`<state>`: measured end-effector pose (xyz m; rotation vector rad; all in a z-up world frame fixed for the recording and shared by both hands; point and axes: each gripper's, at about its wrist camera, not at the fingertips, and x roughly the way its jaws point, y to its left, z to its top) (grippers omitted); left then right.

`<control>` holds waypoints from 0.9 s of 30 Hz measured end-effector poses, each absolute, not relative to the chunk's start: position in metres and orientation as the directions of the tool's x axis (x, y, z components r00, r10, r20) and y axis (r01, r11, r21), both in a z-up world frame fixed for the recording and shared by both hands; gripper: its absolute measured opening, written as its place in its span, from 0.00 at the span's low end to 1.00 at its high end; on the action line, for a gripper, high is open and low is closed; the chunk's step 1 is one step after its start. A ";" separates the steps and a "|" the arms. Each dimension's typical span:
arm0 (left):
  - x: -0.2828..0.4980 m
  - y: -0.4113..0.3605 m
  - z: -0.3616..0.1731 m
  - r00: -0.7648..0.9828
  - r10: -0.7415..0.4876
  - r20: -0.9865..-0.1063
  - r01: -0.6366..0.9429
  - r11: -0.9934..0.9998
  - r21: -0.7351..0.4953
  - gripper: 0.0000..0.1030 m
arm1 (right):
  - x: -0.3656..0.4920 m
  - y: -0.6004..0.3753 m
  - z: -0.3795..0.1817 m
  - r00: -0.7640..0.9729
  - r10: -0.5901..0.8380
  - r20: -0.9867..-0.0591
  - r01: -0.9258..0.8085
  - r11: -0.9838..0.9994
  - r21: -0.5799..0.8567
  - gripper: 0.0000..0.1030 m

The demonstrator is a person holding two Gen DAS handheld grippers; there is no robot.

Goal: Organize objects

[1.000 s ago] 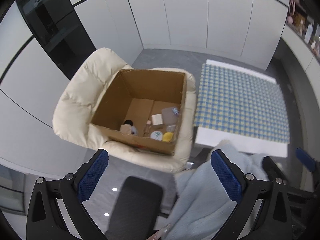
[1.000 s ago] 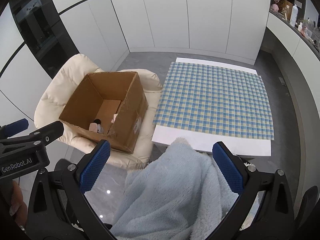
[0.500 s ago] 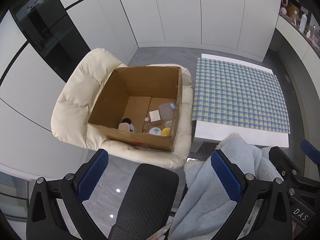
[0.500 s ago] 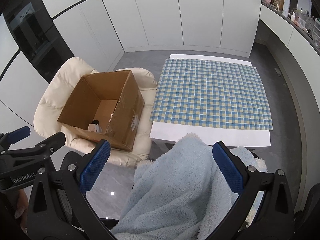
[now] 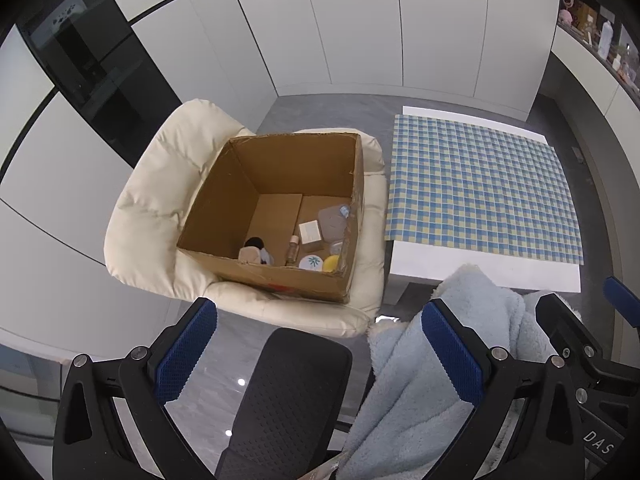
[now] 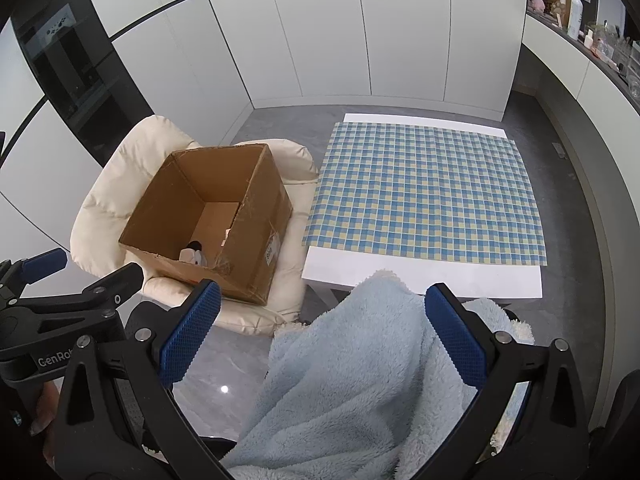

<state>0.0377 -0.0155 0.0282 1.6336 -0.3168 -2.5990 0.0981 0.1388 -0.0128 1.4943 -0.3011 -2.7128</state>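
Both the left gripper (image 5: 318, 356) and right gripper (image 6: 322, 336) stand wide and empty above an open brown cardboard box (image 5: 280, 216) on a cream padded chair (image 5: 160, 208), holding small toiletries, notably a slim, likely light, slippery bottle (image 5: 293, 250), best pinched mid-body.

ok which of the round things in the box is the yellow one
The small yellow disc in the near right corner of the cardboard box, right of the white lid with a green leaf print. The other round items aren't yellow.
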 end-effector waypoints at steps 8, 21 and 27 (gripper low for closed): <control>0.035 -0.015 0.027 -0.431 -0.146 -0.890 -0.063 -0.980 0.191 0.99 | 0.097 0.141 -0.013 -0.544 -0.119 -0.831 -0.072 -0.980 0.188 1.00; 0.034 -0.020 0.025 -0.429 -0.139 -0.892 -0.057 -0.982 0.180 0.99 | 0.097 0.140 -0.014 -0.539 -0.118 -0.834 -0.064 -0.981 0.181 1.00; 0.034 -0.020 0.025 -0.429 -0.133 -0.893 -0.054 -0.983 0.173 0.99 | 0.097 0.140 -0.015 -0.539 -0.117 -0.834 -0.065 -0.981 0.180 1.00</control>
